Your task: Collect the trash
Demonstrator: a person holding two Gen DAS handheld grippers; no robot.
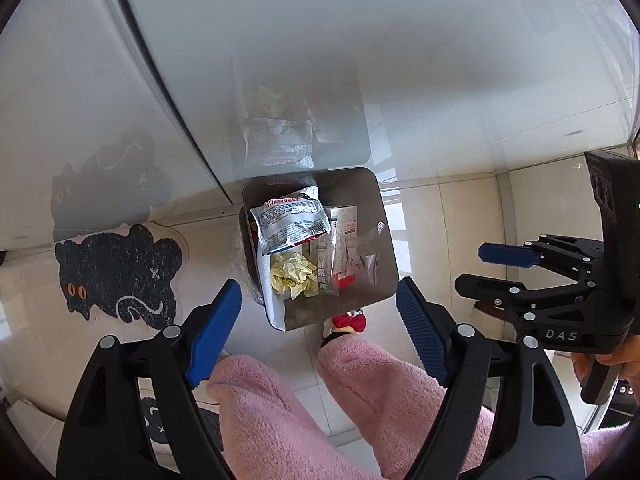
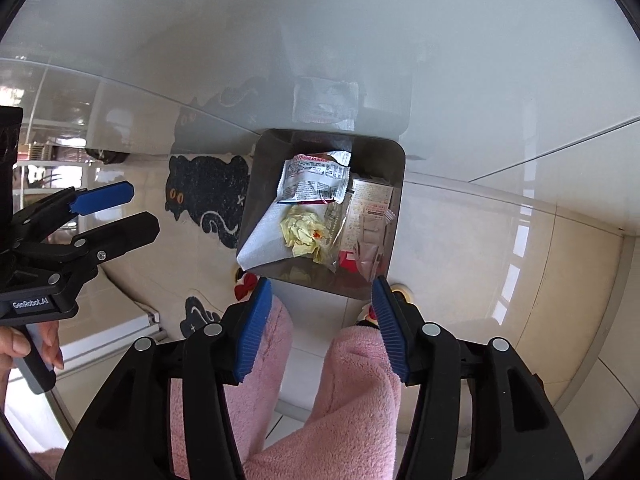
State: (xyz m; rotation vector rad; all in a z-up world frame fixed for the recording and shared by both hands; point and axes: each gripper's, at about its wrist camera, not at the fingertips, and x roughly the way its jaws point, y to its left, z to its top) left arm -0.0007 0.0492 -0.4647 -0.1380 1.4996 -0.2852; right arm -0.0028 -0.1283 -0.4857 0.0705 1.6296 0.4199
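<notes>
1. A square metal bin (image 1: 384, 240) with rounded corners and smooth, reflective inner walls is seen from above, standing on glossy cream floor tiles (image 1: 452, 208) against a glossy white cabinet front (image 1: 280, 60), in which it is mirrored.
2. Inside the bin, a crinkled silver foil snack wrapper (image 1: 292, 220) printed with small text lies uppermost at the far side.
3. Just below the wrapper, a crumpled yellow paper ball (image 1: 294, 276) rests on a sheet of white tissue (image 2: 264, 244), which leans against the bin's left wall.
4. To the right of the ball, a clear printed plastic sachet (image 1: 325, 268), a pale cardboard carton (image 2: 370, 204) and a small red piece (image 1: 345, 280) are packed together; what lies beneath them cannot be told.
5. The left gripper (image 1: 320, 332) is held above the bin's near edge with its ribbed blue pads (image 1: 216, 332) spread wide; nothing is pinched between them.
6. The right gripper (image 2: 320, 324) is likewise spread above the bin, its ribbed blue pads (image 2: 254, 328) clear of any item.
7. A fuzzy black cat-shaped mat (image 1: 120, 276) with orange eyes lies on the tiles left of the bin.
8. Fluffy pink fleece trouser legs (image 1: 280, 412) and a red bow (image 1: 354, 322) on a slipper are seen below the grippers.
</notes>
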